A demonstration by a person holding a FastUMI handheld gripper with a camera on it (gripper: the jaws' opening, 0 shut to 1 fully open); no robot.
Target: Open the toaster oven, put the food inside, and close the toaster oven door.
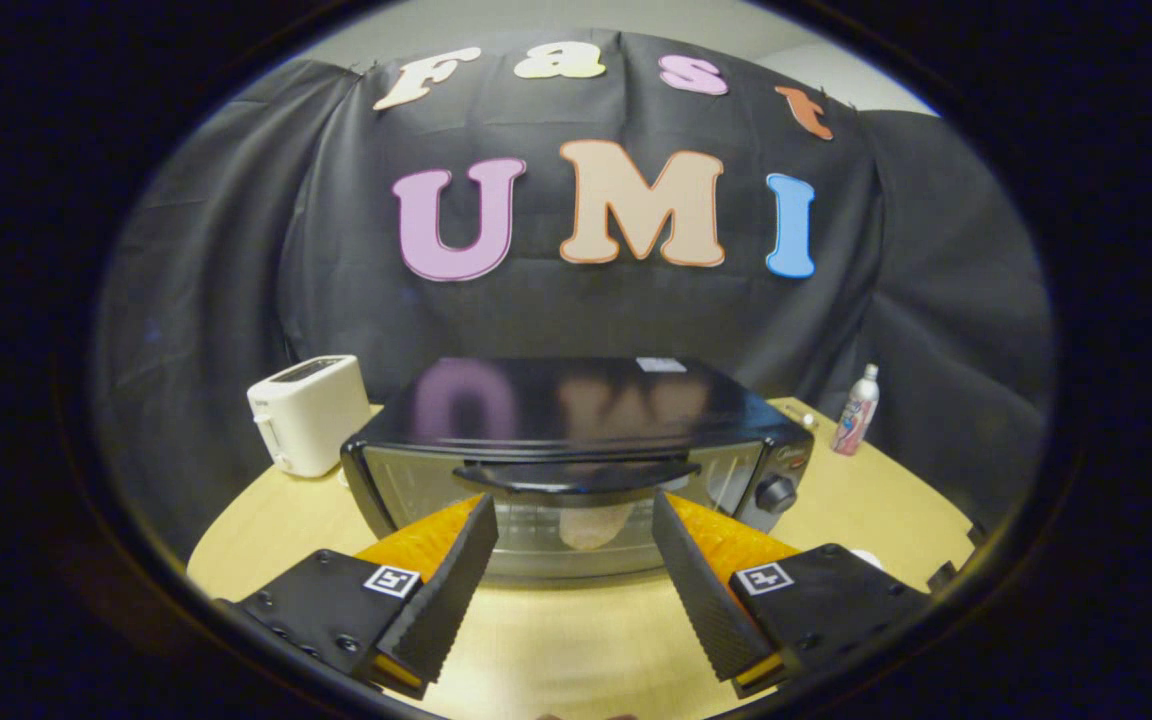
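A black toaster oven (pixel 576 440) stands on the round wooden table (pixel 576 640), its glass door shut and its dark handle (pixel 576 476) across the top of the door. Through the glass a pale piece of food (pixel 591 525) shows inside. A round knob (pixel 776 494) sits on the oven's right panel. My gripper (pixel 574 515) is open, its two fingers spread wide just in front of the door, below the handle, with nothing between them.
A white pop-up toaster (pixel 308 412) stands left of the oven. A small white and pink bottle (pixel 856 410) stands at the back right of the table. Bare tabletop lies between the fingers and the oven.
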